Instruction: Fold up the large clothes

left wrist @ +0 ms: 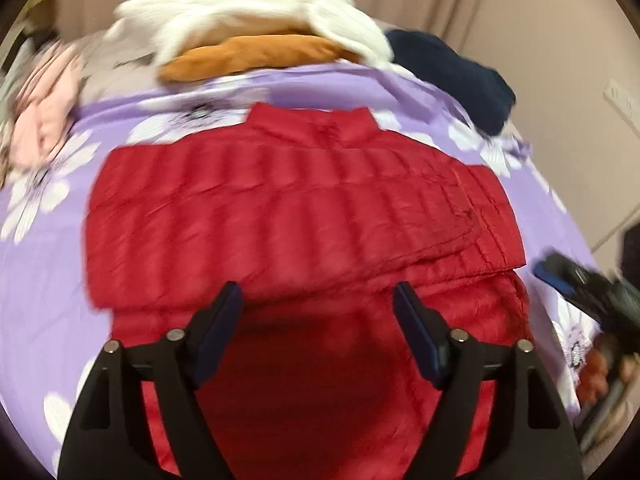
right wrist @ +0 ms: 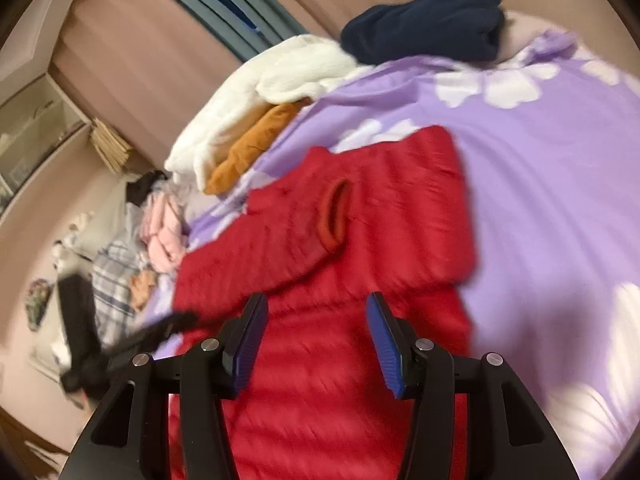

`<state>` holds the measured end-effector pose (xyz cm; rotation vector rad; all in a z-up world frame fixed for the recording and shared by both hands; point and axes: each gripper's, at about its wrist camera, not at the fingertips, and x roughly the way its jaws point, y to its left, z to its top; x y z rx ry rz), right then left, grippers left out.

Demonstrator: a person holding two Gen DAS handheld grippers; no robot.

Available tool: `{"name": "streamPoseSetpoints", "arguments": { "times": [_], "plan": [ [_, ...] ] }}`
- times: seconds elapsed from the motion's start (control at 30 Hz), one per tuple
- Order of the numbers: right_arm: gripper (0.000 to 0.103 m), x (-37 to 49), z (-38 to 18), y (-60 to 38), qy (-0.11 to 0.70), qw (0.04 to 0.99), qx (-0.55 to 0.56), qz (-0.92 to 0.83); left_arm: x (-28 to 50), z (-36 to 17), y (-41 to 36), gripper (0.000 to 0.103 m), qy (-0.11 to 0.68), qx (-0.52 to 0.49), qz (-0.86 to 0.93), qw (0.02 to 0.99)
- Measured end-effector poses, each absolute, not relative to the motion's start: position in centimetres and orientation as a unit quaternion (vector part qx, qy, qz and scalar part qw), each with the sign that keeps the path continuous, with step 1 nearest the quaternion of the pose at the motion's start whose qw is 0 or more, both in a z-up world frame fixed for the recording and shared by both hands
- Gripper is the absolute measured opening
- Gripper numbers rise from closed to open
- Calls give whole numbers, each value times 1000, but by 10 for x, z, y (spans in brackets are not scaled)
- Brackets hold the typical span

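A red quilted puffer jacket (left wrist: 288,208) lies on the purple flowered bedspread (left wrist: 40,280), collar at the far end, sleeves folded across its body. My left gripper (left wrist: 318,296) is open and empty, hovering over the jacket's lower half. The right gripper shows at the right edge of that view (left wrist: 580,280). In the right wrist view the jacket (right wrist: 340,240) lies with a sleeve cuff (right wrist: 336,216) facing up. My right gripper (right wrist: 316,308) is open and empty above the jacket's lower part. The left gripper (right wrist: 132,340) appears blurred at the left.
A pile of clothes lies at the far end of the bed: a white fleece (left wrist: 248,12), an orange garment (left wrist: 256,58), a navy garment (left wrist: 460,76) and a pink one (left wrist: 44,112). Curtains and a wall stand behind. A plaid cloth (right wrist: 116,276) lies at the left.
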<state>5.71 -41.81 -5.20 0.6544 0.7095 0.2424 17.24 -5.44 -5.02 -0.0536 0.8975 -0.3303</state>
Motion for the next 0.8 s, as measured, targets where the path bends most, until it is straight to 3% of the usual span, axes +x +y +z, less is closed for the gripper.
{"name": "streamPoseSetpoints", "arguments": {
  "times": [0.17, 0.2, 0.23, 0.27, 0.37, 0.47, 0.57, 0.63, 0.73, 0.8],
  "plan": [
    [52, 117, -84, -414, 387, 833, 379, 107, 145, -61, -3, 81, 443, -59, -107, 888],
    [48, 123, -88, -414, 389, 826, 395, 105, 140, -63, 6, 81, 447, -64, -97, 887],
    [23, 127, -90, -412, 388, 824, 400, 106, 136, -67, 17, 81, 452, -75, -85, 885],
    [12, 129, -85, -409, 382, 834, 386, 95, 133, -70, 23, 81, 455, -83, -80, 883],
    [8, 124, -58, -403, 347, 872, 337, 73, 123, -79, 42, 81, 465, -109, -67, 876],
    [8, 115, -36, -409, 311, 903, 295, 23, 116, -85, 51, 81, 469, -119, -55, 874],
    [10, 140, -51, -404, 388, 896, 216, -25, 113, -93, 60, 81, 475, -134, -51, 868],
    [23, 146, -58, -400, 416, 890, 179, -46, 113, -97, 62, 81, 483, -141, -47, 863],
    [33, 124, -34, -389, 357, 924, 100, -96, 109, -98, 64, 81, 483, -146, -52, 862],
    [35, 111, -18, -379, 312, 942, 81, -95, 106, -98, 64, 81, 486, -145, -53, 860]
  ]
}}
